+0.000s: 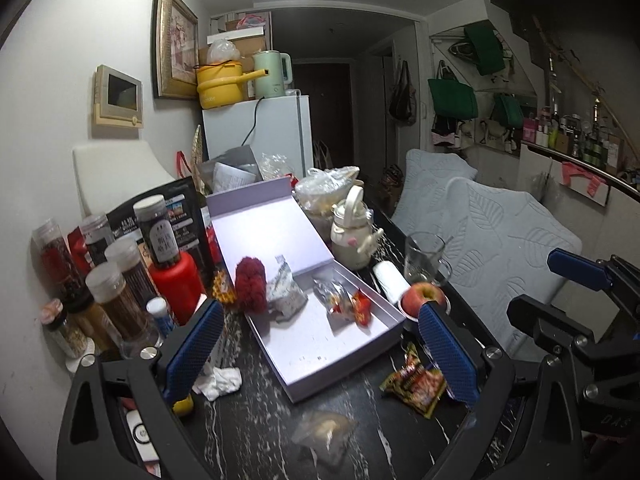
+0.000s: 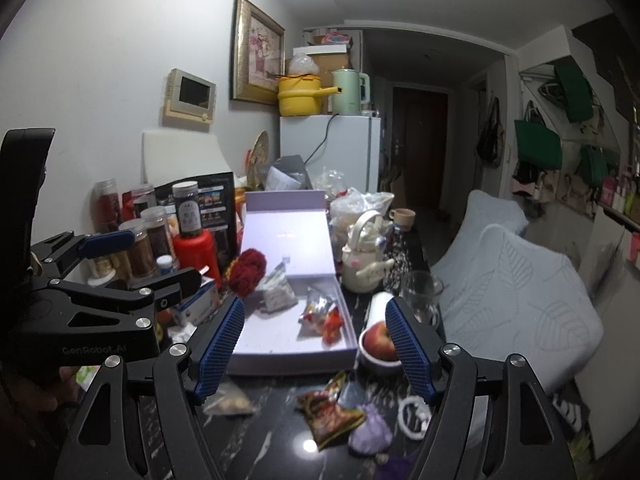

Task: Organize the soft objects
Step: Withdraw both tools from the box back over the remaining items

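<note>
A: Box first. What's in it?
B: Pale lilac box (image 1: pixel 320 344) lies open on the dark marbled table (image 1: pixel 256 420), lid flapped back. Inside: a grey-white packet (image 1: pixel 286 294) at the far left, a foil snack bag (image 1: pixel 330 294) in the middle, a red wrapper (image 1: pixel 362 304) touching it. Near half of the tray is bare.

A: The red fluffy thing?
B: Red pompom (image 1: pixel 251 284) sits at the box's far-left corner, against the grey-white packet. Hard to say if it's inside the wall or on it.

A: Other containers?
B: White bowl (image 2: pixel 378 360) just right of the box holds an apple (image 2: pixel 378 340). Glass mug (image 1: pixel 424 258) behind it, contents not readable. White teapot (image 1: pixel 354 232) further back. Spice jars (image 1: pixel 116 292) with dark and brown fill crowd the left edge beside a red bottle (image 1: pixel 176 284).

A: Loose stuff outside the box?
B: Yellow-red snack bag (image 1: pixel 414 386) near the box's front-right corner, clear bag (image 1: pixel 324 436) in front, crumpled tissue (image 1: pixel 218 382) to the left. Right wrist view adds a purple pouch (image 2: pixel 370 430) and a white ring (image 2: pixel 414 416) close to the snack bag.

A: Claws?
B: Left gripper (image 1: pixel 320 360) is spread wide, nothing between the pads. Right gripper (image 2: pixel 316 350) likewise released, gripping nothing. Both hover above the table short of the box.
</note>
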{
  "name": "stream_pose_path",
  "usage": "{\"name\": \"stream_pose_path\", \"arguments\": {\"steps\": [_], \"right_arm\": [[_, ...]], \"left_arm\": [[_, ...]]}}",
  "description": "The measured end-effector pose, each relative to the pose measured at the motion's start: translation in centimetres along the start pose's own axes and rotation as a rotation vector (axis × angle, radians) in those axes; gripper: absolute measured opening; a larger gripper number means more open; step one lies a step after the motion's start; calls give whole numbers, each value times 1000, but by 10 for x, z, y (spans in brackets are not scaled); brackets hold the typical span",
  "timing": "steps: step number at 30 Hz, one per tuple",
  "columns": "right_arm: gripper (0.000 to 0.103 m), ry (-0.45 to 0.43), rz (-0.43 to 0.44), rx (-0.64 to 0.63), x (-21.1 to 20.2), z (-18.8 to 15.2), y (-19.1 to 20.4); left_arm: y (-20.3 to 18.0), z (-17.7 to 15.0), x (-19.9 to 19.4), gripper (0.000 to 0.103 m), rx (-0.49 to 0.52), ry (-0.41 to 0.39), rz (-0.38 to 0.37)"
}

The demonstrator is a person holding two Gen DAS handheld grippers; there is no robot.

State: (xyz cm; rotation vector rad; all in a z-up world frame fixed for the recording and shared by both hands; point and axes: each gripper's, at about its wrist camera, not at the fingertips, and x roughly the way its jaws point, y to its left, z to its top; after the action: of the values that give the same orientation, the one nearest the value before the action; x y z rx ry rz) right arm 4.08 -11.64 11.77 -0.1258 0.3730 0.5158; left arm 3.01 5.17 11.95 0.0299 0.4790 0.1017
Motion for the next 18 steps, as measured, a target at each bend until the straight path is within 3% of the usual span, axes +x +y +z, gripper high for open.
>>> {"name": "stream_pose_path", "arguments": {"steps": [18], "right_arm": [[79, 67, -11, 75, -16, -96, 7]], "left_arm": [[-7, -83, -12, 99, -45, 72, -62]]}}
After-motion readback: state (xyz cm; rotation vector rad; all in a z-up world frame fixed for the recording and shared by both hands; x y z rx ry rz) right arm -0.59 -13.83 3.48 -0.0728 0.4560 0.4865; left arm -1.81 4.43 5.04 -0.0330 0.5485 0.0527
